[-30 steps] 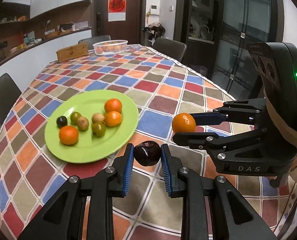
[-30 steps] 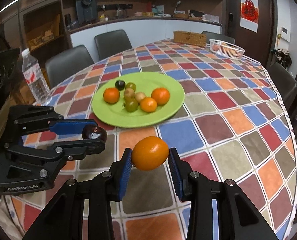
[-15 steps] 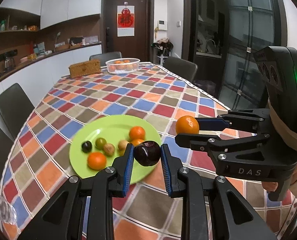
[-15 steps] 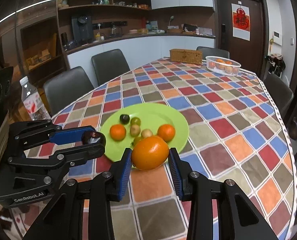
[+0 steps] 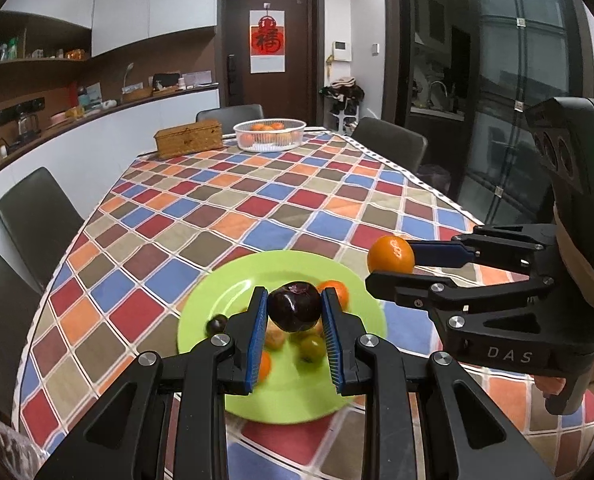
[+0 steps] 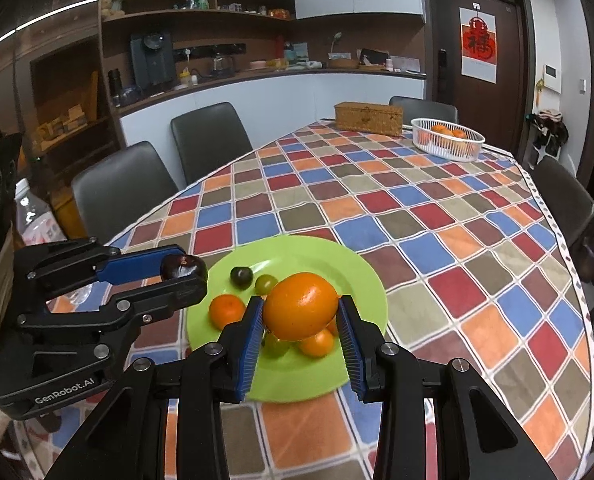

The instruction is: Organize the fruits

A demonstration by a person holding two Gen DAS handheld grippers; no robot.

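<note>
My left gripper [image 5: 294, 312] is shut on a dark purple plum [image 5: 294, 307], held in the air above the near side of a green plate [image 5: 233, 280]. My right gripper [image 6: 300, 314] is shut on an orange [image 6: 300, 307], also held above the plate [image 6: 337, 256]. The plate holds several small fruits: oranges [image 6: 226, 309], green ones [image 6: 266, 283] and a dark one [image 6: 241, 276]. Each gripper shows in the other's view: the right with its orange [image 5: 391, 255], the left with its plum [image 6: 183, 266].
The table has a checkered cloth [image 5: 281, 200]. At its far end stand a white basket of oranges [image 5: 269, 134] and a wicker box [image 5: 189, 139]. Dark chairs [image 6: 209, 136] surround the table. A water bottle [image 6: 37, 220] stands at the left edge.
Both grippers have risen and tilted up with their fruits still held. The plate now sits lower in both views, under the fingers, and more of the room shows.
</note>
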